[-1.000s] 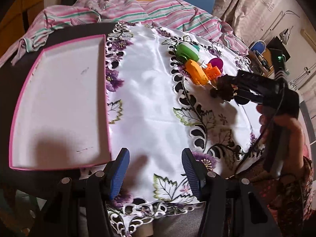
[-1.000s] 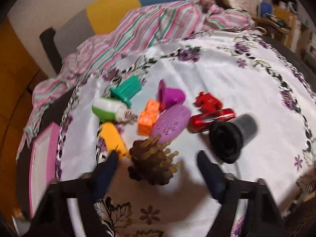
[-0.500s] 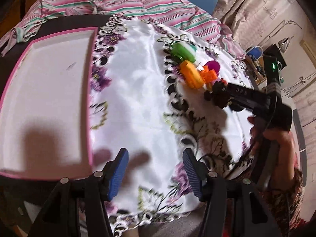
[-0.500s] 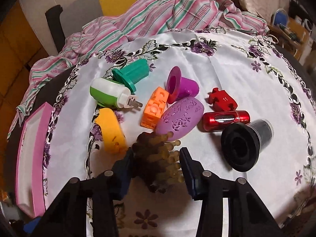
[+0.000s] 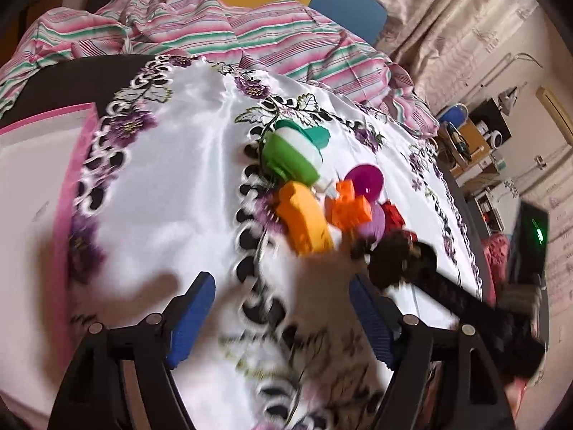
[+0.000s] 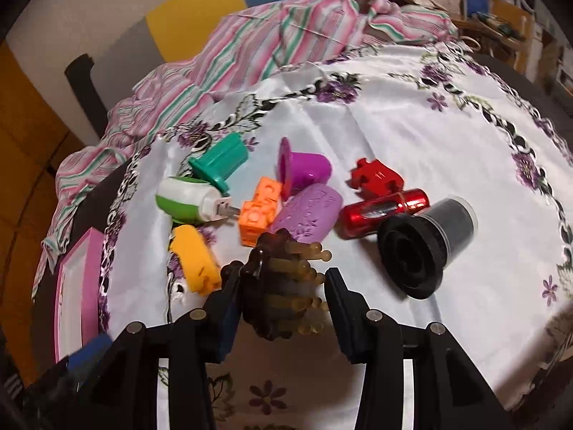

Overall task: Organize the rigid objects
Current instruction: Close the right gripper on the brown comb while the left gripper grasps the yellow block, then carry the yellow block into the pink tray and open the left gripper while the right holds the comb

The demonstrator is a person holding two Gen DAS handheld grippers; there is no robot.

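A brown spiky brush (image 6: 283, 286) sits between the pads of my right gripper (image 6: 283, 279), which is shut on it at the near edge of a toy pile. The pile holds a yellow-orange piece (image 6: 195, 258), a green-and-white plug (image 6: 186, 200), a teal cup (image 6: 220, 161), an orange block (image 6: 259, 211), a purple cup (image 6: 304, 170), a lilac oval (image 6: 309, 213), red pieces (image 6: 383, 208) and a black cup (image 6: 426, 243). My left gripper (image 5: 281, 286) hovers over the cloth just short of the yellow-orange piece (image 5: 304, 222), its jaws opening with nothing between them.
A pink-rimmed white tray (image 5: 68, 193) lies at the left edge of the table, on the dark tabletop beside the embroidered white cloth (image 5: 172, 186). A striped pink fabric (image 5: 222, 36) is heaped behind the table. A cluttered shelf (image 5: 469, 143) stands to the right.
My left gripper has swung right from the tray toward the toy pile, its jaws spreading wider. My right gripper has closed from open onto the brown brush and stayed there.
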